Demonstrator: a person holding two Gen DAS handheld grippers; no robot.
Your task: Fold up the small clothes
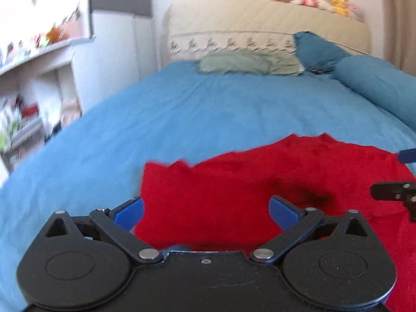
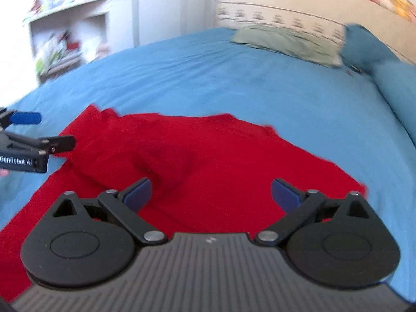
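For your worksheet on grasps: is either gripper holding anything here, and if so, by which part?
Nothing is held. The left gripper and right gripper are both open above the red garment, which lies on the blue bedspread.

Left gripper (image 1: 205, 214): matte black housing, two round discs, black linkage arms, silver pivot pins, blue finger pads (image 1: 282, 212); smooth top plate with one small centre screw.
Right gripper (image 2: 211, 195): same black discs and linkages, silver pins, dark blue pads; ribbed grey top plate bearing a small logo.
Marking: white "GenRobot.AI" lettering on the left gripper's side.
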